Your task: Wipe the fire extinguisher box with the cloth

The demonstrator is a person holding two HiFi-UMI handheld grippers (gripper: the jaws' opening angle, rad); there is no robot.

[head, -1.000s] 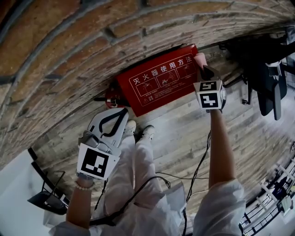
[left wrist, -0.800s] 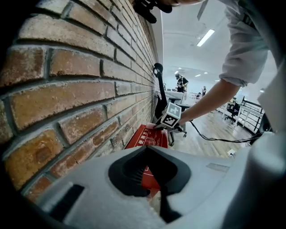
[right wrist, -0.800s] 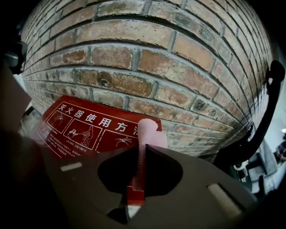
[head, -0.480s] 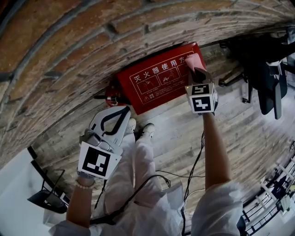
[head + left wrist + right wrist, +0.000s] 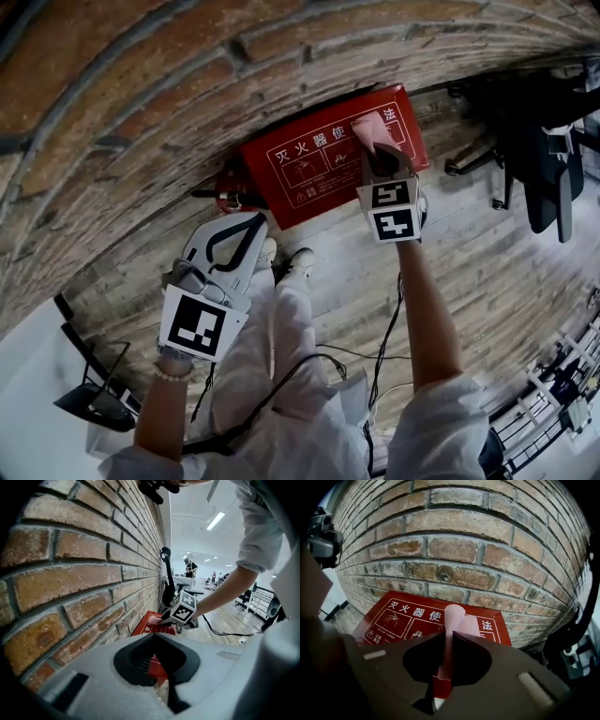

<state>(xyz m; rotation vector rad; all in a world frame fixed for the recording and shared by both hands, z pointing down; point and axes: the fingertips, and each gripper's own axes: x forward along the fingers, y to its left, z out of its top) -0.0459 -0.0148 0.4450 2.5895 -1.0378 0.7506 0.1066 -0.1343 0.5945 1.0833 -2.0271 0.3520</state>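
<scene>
A red fire extinguisher box (image 5: 309,169) with white Chinese print stands on the floor against the brick wall; it also shows in the right gripper view (image 5: 403,618) and the left gripper view (image 5: 145,625). My right gripper (image 5: 375,155) is shut on a pink cloth (image 5: 367,131), which lies pressed on the box's top face near its right end. In the right gripper view the cloth (image 5: 451,623) runs up between the closed jaws of the right gripper (image 5: 446,641). My left gripper (image 5: 246,232) hangs shut and empty over the floor, left of the box, and its own view shows the left gripper (image 5: 157,644) with nothing in it.
The brick wall (image 5: 141,84) runs behind the box. Black chair legs and equipment (image 5: 544,159) stand at the right. Cables (image 5: 375,361) trail over the wooden floor (image 5: 487,281). The person's white trousers and shoes (image 5: 281,272) are just below the box. A black stand (image 5: 89,394) sits lower left.
My right gripper has slid the pink cloth leftward along the box's top, from its right edge toward the middle. The left gripper has stayed put.
</scene>
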